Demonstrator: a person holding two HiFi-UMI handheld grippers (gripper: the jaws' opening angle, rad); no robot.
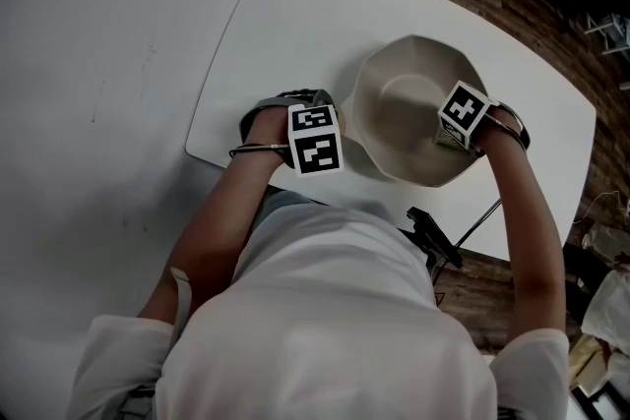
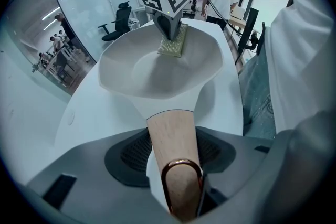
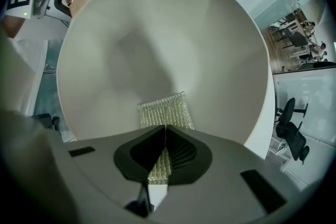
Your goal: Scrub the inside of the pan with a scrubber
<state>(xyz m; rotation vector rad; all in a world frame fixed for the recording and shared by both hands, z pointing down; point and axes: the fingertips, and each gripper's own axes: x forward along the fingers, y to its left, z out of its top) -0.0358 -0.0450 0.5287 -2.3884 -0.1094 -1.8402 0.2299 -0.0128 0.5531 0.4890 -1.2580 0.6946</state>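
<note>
Clamped tight on the scrubber (image 3: 165,110) with the right gripper (image 3: 165,127), no gap between the jaws, pressing it flat against the near inner wall of the pan (image 3: 173,34). Gripping the wooden handle (image 2: 169,123) wide with the left gripper (image 2: 172,139), steadying everything on the white table (image 1: 266,34). Looks mid-scrub, early at that: no suds, no marks to show ground covered. Probably the floor and far wall left to do.

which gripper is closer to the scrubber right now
Right. The right gripper has its jaws shut on the scrubber, inside the pan. The left gripper grips the wooden handle, outside the bowl, apart from the scrubber.
</note>
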